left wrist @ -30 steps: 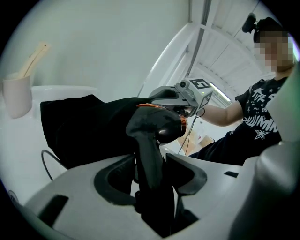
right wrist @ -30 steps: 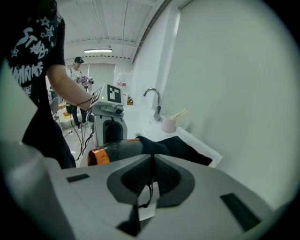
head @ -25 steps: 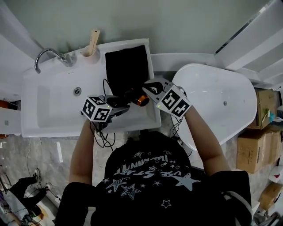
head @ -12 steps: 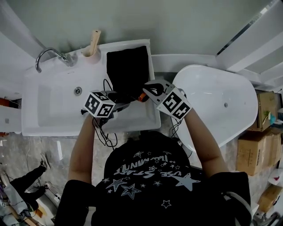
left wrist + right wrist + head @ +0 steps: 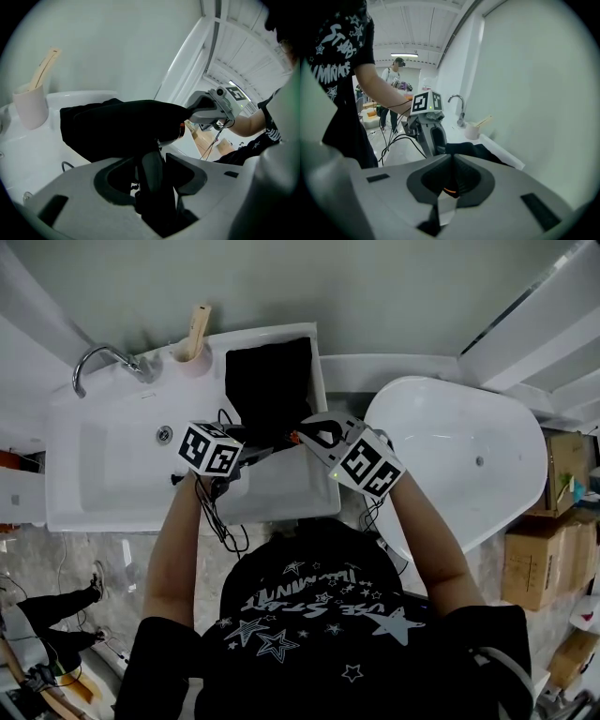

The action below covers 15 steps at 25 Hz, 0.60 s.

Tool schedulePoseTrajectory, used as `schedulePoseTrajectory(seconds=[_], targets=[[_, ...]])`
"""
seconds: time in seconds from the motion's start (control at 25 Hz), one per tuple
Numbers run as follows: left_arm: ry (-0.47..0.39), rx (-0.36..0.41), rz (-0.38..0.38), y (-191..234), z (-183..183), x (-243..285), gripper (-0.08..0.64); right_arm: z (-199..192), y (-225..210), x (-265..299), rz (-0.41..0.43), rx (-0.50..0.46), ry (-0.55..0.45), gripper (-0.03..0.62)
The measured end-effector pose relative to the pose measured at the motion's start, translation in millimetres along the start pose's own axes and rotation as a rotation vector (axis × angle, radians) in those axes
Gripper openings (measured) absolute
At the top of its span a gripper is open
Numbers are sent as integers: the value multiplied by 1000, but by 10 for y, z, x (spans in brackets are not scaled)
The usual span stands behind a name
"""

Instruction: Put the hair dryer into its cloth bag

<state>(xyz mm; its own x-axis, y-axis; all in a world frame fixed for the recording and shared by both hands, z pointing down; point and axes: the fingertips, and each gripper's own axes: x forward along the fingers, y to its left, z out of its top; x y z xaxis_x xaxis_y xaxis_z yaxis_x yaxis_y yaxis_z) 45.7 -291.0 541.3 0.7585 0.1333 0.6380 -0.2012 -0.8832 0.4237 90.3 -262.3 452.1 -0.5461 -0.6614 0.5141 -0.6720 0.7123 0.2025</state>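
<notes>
Since the earlier frames, the left gripper (image 5: 153, 161) has travelled across the washbasin (image 5: 112, 474) toward the cloth bag (image 5: 270, 385), and the barrel of the hair dryer (image 5: 153, 185), which lay exposed between the two grippers, now sits mostly inside the bag mouth; the right gripper (image 5: 451, 180) has held its place. The step in hand is insertion. The left gripper's jaws stand part-way apart and clamp the dryer's dark handle, with the barrel pushed into the black fabric so that only the orange ring (image 5: 181, 131) shows at the bag's edge. The right gripper's jaws are pressed nearly together on a fold of the bag's rim, holding the mouth up and open (an orange glint shows just behind the pinched cloth). The bag lies on the right-hand ledge of the washbasin, its closed end toward the wall. The next move probably calls for the left gripper to keep driving the barrel deeper along the bag's length while the right gripper keeps the rim taut, then for the handle and trailing cord to be fed in. Both forearms reach forward from the body and converge at the bag mouth, each gripper tilted downward.
</notes>
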Motion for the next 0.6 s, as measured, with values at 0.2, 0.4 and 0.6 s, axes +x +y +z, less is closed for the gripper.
schedulePoseTrajectory(seconds=[0.2,0.4,0.6], targets=[[-50,-82,-6,117,72,-3,216,-58,3,7,1,-10,18,21],[-115,-158,15,256,166,-17,216,-39,37,40,12,11,0,21],[-119,-174,69,310,175,31,216,-18,124,49,24,8,-2,21]])
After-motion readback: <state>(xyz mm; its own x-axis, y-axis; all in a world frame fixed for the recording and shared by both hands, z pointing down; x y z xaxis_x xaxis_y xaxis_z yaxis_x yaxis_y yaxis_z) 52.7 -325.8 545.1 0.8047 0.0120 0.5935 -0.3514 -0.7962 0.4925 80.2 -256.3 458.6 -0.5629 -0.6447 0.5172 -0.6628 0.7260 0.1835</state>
